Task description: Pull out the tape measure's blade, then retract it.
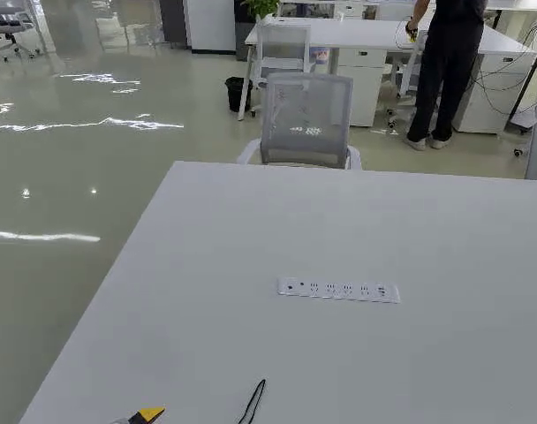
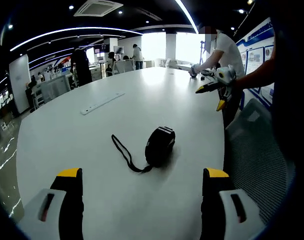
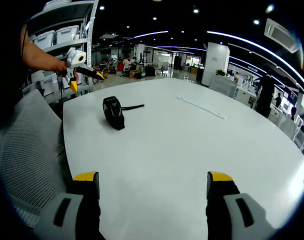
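A black tape measure (image 2: 159, 145) lies on the white table (image 1: 251, 230) with its blade in, and its black wrist strap (image 1: 253, 402) trails away across the top. My left gripper (image 2: 143, 173) is open and empty, a short way back from the tape measure. My right gripper (image 3: 153, 176) is also open and empty; the tape measure (image 3: 113, 112) lies ahead of it to the left. Each gripper shows in the other's view, held in a hand above the table edge: the right gripper (image 2: 217, 85) and the left gripper (image 3: 77, 65). A yellow fingertip (image 1: 149, 413) of a gripper pokes in at the bottom of the head view.
A white power strip (image 1: 339, 291) lies mid-table beyond the tape measure. A grey mesh chair (image 1: 306, 119) stands at the table's far edge, and another mesh chair (image 2: 257, 160) is by the near edge. A person (image 1: 445, 62) stands at a far desk.
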